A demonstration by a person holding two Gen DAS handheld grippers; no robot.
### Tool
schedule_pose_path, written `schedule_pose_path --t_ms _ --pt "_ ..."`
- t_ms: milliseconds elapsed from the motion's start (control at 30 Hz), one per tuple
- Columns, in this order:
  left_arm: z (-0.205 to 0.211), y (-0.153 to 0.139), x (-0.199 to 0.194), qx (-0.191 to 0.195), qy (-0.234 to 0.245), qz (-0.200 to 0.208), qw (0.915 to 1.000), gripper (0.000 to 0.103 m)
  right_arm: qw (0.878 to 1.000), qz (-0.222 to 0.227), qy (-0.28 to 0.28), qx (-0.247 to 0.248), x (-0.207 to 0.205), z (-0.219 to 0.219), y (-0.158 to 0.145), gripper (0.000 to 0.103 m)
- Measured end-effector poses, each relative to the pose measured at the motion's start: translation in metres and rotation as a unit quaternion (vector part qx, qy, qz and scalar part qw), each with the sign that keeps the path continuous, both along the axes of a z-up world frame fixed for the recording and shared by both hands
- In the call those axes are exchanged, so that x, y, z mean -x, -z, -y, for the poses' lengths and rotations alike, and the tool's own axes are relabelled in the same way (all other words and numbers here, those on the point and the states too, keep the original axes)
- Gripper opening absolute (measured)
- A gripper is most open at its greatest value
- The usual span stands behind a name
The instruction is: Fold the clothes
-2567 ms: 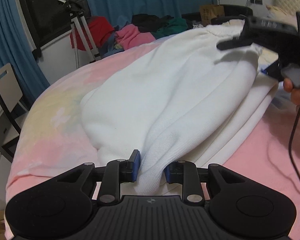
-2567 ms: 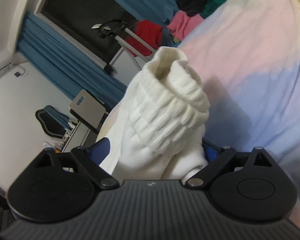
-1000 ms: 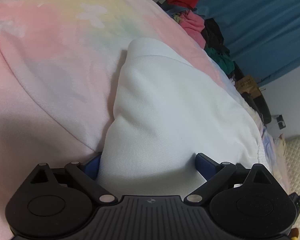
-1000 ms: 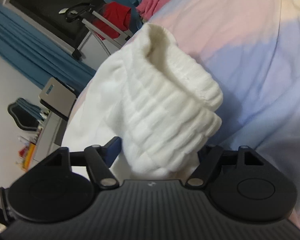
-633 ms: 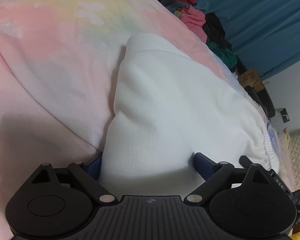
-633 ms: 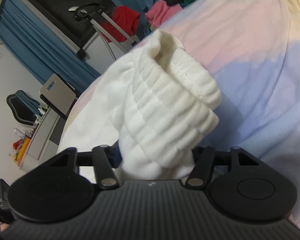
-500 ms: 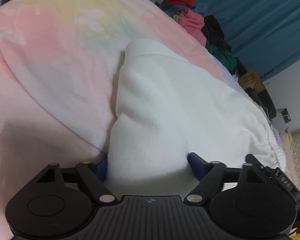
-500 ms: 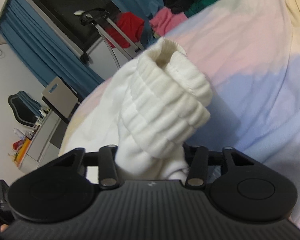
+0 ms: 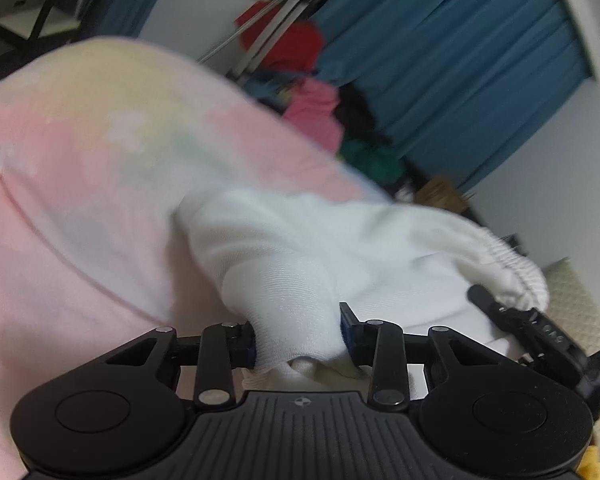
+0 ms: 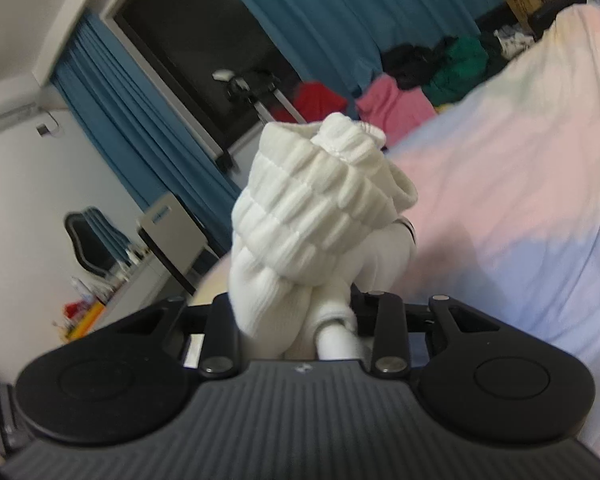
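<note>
A white sweatshirt (image 9: 320, 248) lies bunched on a pastel pink, yellow and blue bedspread (image 9: 80, 168). My left gripper (image 9: 298, 334) is shut on a thick fold of its smooth fabric. My right gripper (image 10: 296, 312) is shut on its ribbed hem (image 10: 320, 208), which stands up in a bunched roll above the jaws. In the left wrist view the right gripper (image 9: 540, 332) shows at the far right, under the ribbed hem (image 9: 512, 276). The rest of the garment is hidden behind the folds.
A pile of red, pink, black and green clothes (image 10: 404, 92) lies at the far end of the bed. A tripod (image 10: 256, 92) stands by blue curtains (image 10: 340, 12). A chair (image 10: 176, 228) and desk stand off the bed's left side.
Both grippers have closed from wide open onto the sweatshirt. Both have lifted and tilted up, gathering the cloth into a tighter bunch.
</note>
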State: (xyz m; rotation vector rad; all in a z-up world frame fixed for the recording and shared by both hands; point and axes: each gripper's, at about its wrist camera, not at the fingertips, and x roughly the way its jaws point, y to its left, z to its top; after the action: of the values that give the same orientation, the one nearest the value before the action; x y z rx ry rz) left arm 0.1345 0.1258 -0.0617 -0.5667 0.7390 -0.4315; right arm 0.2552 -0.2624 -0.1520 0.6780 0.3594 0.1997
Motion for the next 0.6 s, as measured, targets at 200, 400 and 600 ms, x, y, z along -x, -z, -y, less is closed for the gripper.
schedule_pose_path --t_ms 200,400,600 --pt "0.08 -0.049 -0.037 0.028 0.022 0.04 0.9986 0.036 0.999 0.024 0.034 0.02 0.011 0.046 -0.053 0.035" --pt "0.218 -0.088 -0.113 0.035 0.073 0.059 0.995 0.036 0.994 0.017 0.11 0.024 -0.011 0.144 -0.102 0.035" --pt "0.365 -0.105 -0.188 0.012 0.112 0.079 0.9905 0.036 0.981 -0.006 0.193 -0.02 -0.045 0.248 -0.098 0.035"
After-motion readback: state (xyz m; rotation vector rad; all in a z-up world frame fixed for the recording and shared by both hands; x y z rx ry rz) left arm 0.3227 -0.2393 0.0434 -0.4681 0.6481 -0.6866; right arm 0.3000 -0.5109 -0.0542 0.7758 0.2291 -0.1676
